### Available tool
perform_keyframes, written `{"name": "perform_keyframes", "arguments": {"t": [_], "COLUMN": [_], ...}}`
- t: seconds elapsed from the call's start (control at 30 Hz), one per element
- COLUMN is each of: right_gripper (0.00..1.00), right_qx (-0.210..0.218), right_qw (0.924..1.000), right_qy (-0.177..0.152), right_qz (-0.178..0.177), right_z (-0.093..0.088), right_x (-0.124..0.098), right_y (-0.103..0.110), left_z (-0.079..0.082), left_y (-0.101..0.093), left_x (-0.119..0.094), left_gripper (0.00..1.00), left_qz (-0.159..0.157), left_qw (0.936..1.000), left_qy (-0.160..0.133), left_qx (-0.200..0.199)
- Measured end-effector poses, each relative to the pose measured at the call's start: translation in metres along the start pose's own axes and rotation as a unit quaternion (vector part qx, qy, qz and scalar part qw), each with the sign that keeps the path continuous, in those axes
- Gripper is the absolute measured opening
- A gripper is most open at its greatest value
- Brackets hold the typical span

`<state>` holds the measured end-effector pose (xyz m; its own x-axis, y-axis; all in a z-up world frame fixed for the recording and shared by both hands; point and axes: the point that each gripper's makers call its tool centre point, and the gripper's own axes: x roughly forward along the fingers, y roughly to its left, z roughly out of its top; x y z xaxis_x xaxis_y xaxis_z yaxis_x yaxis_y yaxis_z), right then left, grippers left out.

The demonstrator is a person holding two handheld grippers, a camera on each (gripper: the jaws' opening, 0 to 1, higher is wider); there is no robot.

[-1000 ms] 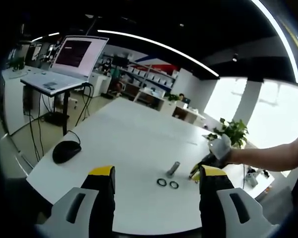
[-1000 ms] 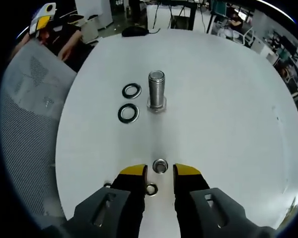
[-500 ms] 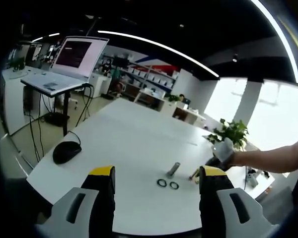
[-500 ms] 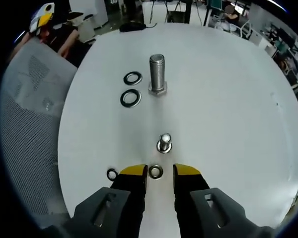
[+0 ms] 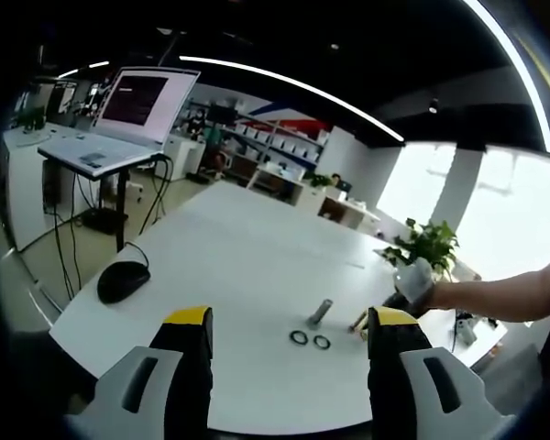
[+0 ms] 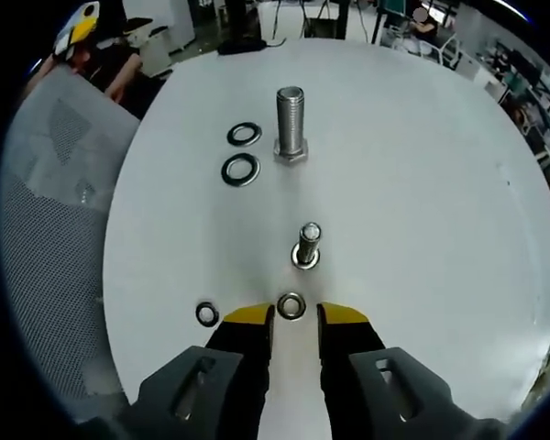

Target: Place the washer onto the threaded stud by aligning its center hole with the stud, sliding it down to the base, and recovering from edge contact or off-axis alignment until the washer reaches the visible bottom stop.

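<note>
Steel washer (image 6: 291, 305) lies on tabletop (image 6: 422, 183) between your right gripper's (image 6: 293, 316) parted, empty jaws, staged for pickup; left gripper (image 5: 289, 321) idles released.

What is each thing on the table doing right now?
Large stud: standing upright, bare.
Small stud: upright, bare.
Two big washers: lying flat beside the large stud.
Small washer: flat, just ahead of the right hand-held gripper, not gripped.
Other small washer: flat, off to the side.
Left hand-held gripper: open, empty.
Laptop: lid open.
</note>
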<state>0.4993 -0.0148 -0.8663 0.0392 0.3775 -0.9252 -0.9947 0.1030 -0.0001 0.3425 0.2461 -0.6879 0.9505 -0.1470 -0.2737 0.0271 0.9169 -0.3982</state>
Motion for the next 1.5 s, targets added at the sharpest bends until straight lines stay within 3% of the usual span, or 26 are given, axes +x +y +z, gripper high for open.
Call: {"name": "perform_keyframes", "arguments": {"t": [0.5,0.97,1.5], "right_gripper": [0.14,0.13,0.13], "right_qx": [0.007,0.009,-0.003], "right_qw": [0.9999,0.9999,0.9994], "right_qy": [-0.002,-0.006,-0.029], "right_qz": [-0.008,-0.008,-0.017], "right_z": [0.0,0.0,0.022], "right_x": [0.0,-0.004,-0.029], "right_y": [-0.001,-0.002,-0.003], "left_z": [-0.001,-0.002,-0.003], "left_y": [0.0,0.0,0.001], "left_x": [0.0,0.0,0.0], "left_gripper": [0.68,0.68,0.68], "left_qz": [0.0,0.002,0.005], "left_qw": [1.0,1.0,0.9999], "left_qy": [0.002,0.005,0.009], "left_qx": [0.001,0.003,0.003]}}
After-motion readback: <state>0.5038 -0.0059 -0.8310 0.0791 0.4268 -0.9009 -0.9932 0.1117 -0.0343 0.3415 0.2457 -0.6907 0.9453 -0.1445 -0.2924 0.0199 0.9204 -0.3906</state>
